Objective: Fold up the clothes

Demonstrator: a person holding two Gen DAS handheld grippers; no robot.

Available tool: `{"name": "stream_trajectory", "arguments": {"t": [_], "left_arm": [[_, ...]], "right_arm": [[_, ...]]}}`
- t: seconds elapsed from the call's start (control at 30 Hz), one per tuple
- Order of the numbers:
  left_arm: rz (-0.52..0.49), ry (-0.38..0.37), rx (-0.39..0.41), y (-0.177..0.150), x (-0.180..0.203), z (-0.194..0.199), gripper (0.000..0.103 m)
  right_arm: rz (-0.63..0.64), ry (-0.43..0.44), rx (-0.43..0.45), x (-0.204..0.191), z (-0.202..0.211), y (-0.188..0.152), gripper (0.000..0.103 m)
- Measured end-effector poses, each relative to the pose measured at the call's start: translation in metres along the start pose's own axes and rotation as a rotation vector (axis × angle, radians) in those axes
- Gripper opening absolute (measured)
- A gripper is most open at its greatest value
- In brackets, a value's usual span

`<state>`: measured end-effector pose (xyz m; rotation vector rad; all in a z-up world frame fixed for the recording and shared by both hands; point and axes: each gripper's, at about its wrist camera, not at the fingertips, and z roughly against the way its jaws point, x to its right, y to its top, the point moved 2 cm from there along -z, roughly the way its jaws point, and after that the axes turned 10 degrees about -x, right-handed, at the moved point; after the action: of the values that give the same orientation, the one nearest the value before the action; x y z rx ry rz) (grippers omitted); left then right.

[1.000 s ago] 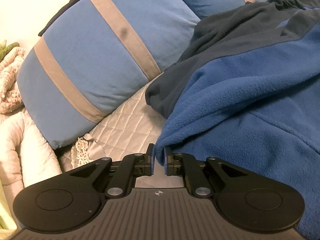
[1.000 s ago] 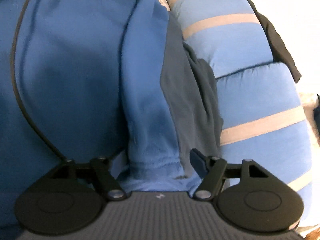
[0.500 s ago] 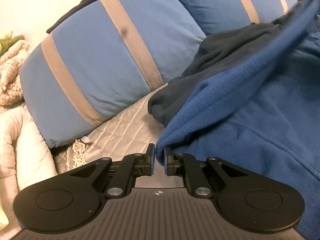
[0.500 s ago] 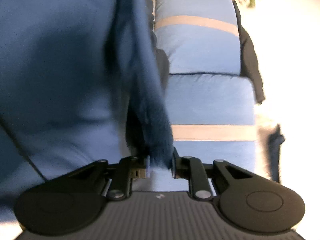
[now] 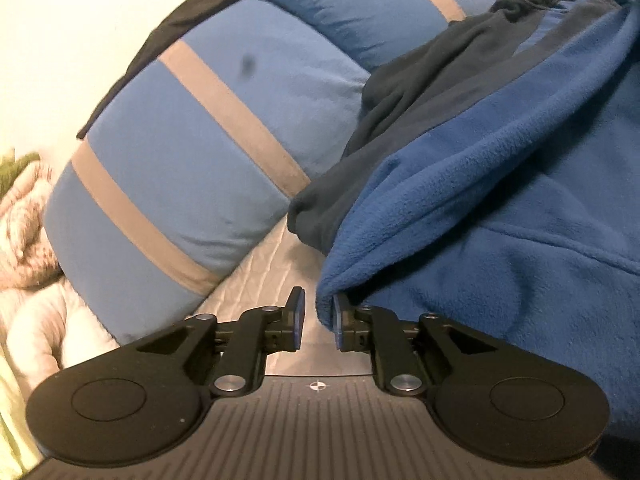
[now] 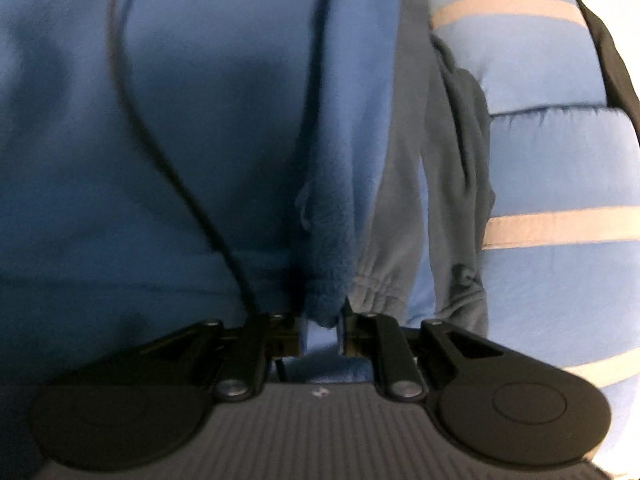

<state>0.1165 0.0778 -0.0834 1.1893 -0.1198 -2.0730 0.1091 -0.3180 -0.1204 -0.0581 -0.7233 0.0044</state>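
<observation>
A blue fleece jacket (image 5: pixel 500 200) with dark navy panels lies on a bed against the pillows. In the left wrist view its hem corner hangs in front of my left gripper (image 5: pixel 319 318). The jaws are opening; the corner touches only the right pad (image 5: pixel 339 320) and a gap shows beside the left one. In the right wrist view my right gripper (image 6: pixel 322 328) is closing, its pads pinching a fold of the jacket (image 6: pixel 180 140). A grey elastic cuff (image 6: pixel 376 280) lies just right of that fold. A thin dark cord (image 6: pixel 132 92) runs down over the fleece.
Blue pillows with grey stripes (image 5: pixel 200 140) lie along the jacket's far side, also as pillows (image 6: pixel 560 160) at right. Quilted grey bedspread (image 5: pixel 256 272) shows under the left gripper. A knitted beige blanket (image 5: pixel 24 216) and white bedding (image 5: pixel 40 320) lie at far left.
The left jaws, shut on the fleece hem before, have parted and let it go. The right jaws, wide open around the sleeve, have closed on a fold of fleece.
</observation>
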Motion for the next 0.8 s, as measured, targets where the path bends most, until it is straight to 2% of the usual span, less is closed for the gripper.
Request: {"name": "stream_trajectory", "arguments": {"t": [0.13, 0.2, 0.3, 0.4, 0.43, 0.47, 0.57, 0.6, 0.67, 0.7, 0.77, 0.8], "left_arm": [[-0.113, 0.055, 0.028, -0.001, 0.011, 0.008, 0.017], [-0.166, 0.089, 0.018, 0.000, 0.018, 0.007, 0.017], [-0.162, 0.090, -0.005, 0.001, 0.021, 0.003, 0.017], [-0.121, 0.062, -0.024, 0.000, 0.020, -0.001, 0.017], [-0.107, 0.051, -0.029, 0.000, 0.019, -0.002, 0.017], [-0.103, 0.046, -0.033, 0.000, 0.019, -0.002, 0.017], [-0.102, 0.041, -0.040, -0.001, 0.020, -0.002, 0.018], [-0.097, 0.045, -0.040, -0.002, 0.020, -0.001, 0.020], [-0.083, 0.052, -0.039, -0.004, 0.018, 0.001, 0.029], [-0.076, 0.056, -0.038, -0.005, 0.017, 0.002, 0.035], [-0.027, 0.042, -0.028, -0.008, 0.011, 0.007, 0.042], [0.001, 0.032, -0.022, -0.009, 0.007, 0.011, 0.046]], "right_arm": [[0.033, 0.042, -0.015, -0.002, 0.006, -0.004, 0.013], [0.037, 0.074, -0.020, -0.003, 0.009, -0.005, 0.012], [0.025, 0.160, -0.033, -0.009, 0.015, -0.009, 0.000], [-0.018, 0.216, -0.036, -0.009, 0.018, -0.012, 0.000], [-0.042, 0.217, -0.030, -0.007, 0.019, -0.014, 0.007], [-0.066, 0.217, -0.025, -0.005, 0.020, -0.015, 0.021], [-0.131, 0.231, 0.003, 0.002, 0.031, -0.022, 0.037], [-0.157, 0.241, 0.014, 0.007, 0.035, -0.025, 0.040], [-0.224, 0.265, 0.043, 0.020, 0.042, -0.032, 0.057], [-0.264, 0.276, 0.057, 0.027, 0.046, -0.037, 0.061], [-0.360, 0.298, 0.079, 0.041, 0.046, -0.045, 0.076], [-0.410, 0.309, 0.089, 0.047, 0.044, -0.049, 0.077]]}}
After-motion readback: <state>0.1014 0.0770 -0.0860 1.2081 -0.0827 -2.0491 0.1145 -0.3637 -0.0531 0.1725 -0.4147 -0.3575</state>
